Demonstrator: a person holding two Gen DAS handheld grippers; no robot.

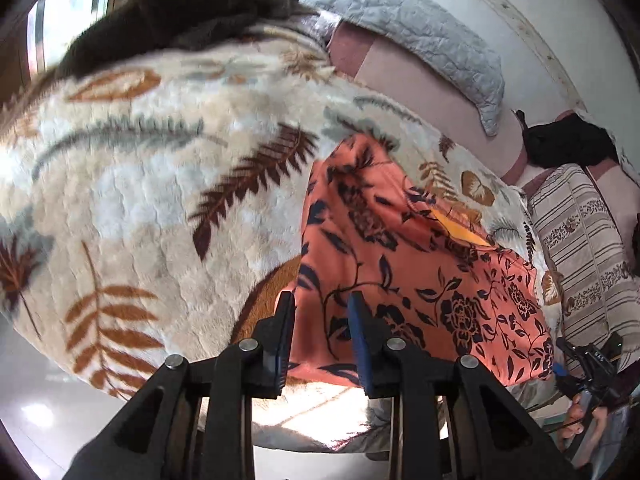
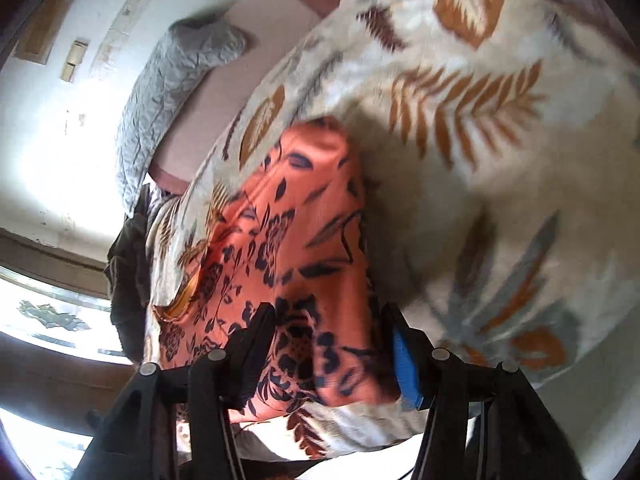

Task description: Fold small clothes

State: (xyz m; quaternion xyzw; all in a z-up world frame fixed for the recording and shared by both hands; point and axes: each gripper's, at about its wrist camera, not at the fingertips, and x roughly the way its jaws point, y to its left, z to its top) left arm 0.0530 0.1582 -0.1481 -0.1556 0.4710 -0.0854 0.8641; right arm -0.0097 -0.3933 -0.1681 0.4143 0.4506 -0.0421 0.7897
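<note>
1. Right now everything sits on a bed covered by a fluffy cream blanket (image 1: 160, 168) printed with brown, rust and grey fern leaves.
2. Spread flat on that blanket, close to the bed's near edge, lies the orange garment (image 1: 400, 260) with dark flowers; a strip of yellow lining shows at one of its edges.
3. Over at the far corner of the bed a dark brown piece of clothing (image 1: 188, 12) is heaped, next to a bright window.
4. Beyond the blanket's far edge a pink sheet (image 1: 420, 92) is bare, and a grey quilted pillow (image 1: 420, 32) rests on it against the white wall (image 1: 540, 8).
5. A black bundle (image 1: 564, 140) lies further along that sheet, and a striped cushion (image 1: 580, 232) sits just beside the blanket's edge.
6. On the wall, seen from the right wrist camera, a pale switch plate (image 2: 74, 60) is mounted; the picture is blurred there.
7. Below the bed's near edge, a pale shiny floor (image 1: 36, 412) catches the sunlight.
8. The left gripper (image 1: 320, 312) hangs over the garment's near edge with a narrow gap between its jaws, and I see no cloth pinched in it.
9. The right gripper (image 2: 332, 328) stands with its jaws wider apart over the garment's other near corner; cloth shows in the gap, but the blurred picture leaves me unable to tell whether any is caught.
10. No containers are visible from where I stand.
</note>
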